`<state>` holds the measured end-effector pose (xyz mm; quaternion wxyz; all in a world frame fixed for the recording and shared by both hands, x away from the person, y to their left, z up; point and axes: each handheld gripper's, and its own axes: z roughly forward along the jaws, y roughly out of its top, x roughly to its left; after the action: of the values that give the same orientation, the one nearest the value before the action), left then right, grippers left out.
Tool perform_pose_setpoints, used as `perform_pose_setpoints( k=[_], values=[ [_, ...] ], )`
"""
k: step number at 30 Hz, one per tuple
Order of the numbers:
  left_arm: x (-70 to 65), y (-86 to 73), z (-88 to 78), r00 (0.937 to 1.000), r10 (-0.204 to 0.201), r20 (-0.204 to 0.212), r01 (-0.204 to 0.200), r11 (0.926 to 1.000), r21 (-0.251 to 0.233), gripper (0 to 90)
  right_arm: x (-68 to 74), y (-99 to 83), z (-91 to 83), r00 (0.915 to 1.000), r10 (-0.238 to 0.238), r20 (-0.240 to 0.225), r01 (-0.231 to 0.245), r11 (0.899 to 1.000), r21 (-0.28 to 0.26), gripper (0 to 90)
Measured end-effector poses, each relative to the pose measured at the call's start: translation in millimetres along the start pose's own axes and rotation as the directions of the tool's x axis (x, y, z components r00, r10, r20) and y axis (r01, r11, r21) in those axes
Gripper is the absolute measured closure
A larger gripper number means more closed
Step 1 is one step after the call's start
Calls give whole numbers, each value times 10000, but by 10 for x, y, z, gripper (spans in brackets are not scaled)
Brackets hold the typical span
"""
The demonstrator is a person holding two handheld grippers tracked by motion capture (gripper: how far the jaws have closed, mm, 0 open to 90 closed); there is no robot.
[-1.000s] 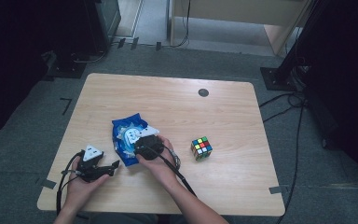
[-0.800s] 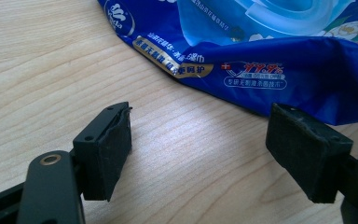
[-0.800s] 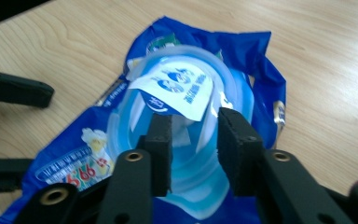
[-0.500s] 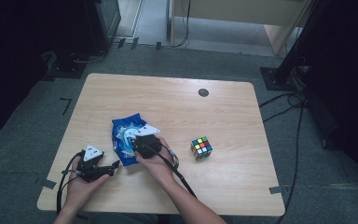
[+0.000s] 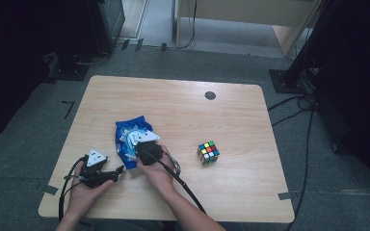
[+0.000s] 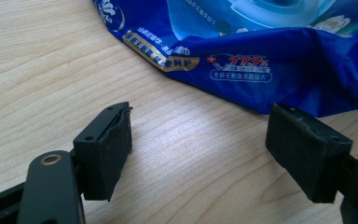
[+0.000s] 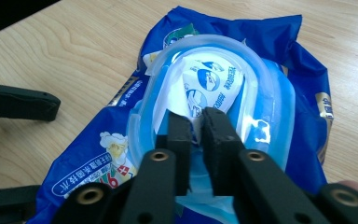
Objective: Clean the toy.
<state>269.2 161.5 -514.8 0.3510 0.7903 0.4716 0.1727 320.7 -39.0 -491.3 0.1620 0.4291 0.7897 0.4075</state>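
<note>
A blue wet-wipes pack (image 5: 129, 131) lies on the wooden table (image 5: 183, 110), left of the middle. Its pale-blue oval lid ring (image 7: 270, 98) frames a white seal label (image 7: 209, 88). My right gripper (image 7: 196, 123) points down into that ring, and its jaws have just been closing, now pinching the label's near edge. From above, the right gripper (image 5: 136, 145) sits over the pack's near end. My left gripper (image 6: 198, 135) rests open on the table just short of the pack's blue edge (image 6: 261, 70). In the high view the left gripper (image 5: 121, 170) lies left of the right hand.
A Rubik's cube (image 5: 208, 152) stands on the table to the right of my right hand. A small dark round disc (image 5: 210, 95) sits near the far edge. Cables trail from both grippers toward the near edge.
</note>
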Motion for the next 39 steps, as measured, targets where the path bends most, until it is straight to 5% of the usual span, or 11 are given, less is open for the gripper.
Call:
perform_pose_setpoints(
  k=[14, 23, 30, 32, 39],
  values=[
    [-10, -6, -3, 9998, -77, -173, 76, 10000, -59, 232, -18, 226, -231, 9998, -184, 61, 192, 9878, -1546, 900],
    [-9, -6, -3, 9999, -52, -95, 51, 9999, -96, 232, -177, 418, -571, 9989, -462, -92, 419, 9613, -2723, 900],
    [-8, -2, -2, 10000, -9, -86, 8, 10000, -75, 233, -190, 89, -588, 9983, -187, -553, 71, 9794, -2020, 804],
    [-10, -2, -1, 10000, 0, -98, 0, 10000, -60, 233, -201, -50, -488, 9971, 66, -761, -192, 9860, -1656, 655],
    [-7, -3, -2, 10000, -31, -42, 31, 10000, -75, 233, -163, -100, -226, 9975, -589, -395, 545, 9931, -1035, 559]
  ],
)
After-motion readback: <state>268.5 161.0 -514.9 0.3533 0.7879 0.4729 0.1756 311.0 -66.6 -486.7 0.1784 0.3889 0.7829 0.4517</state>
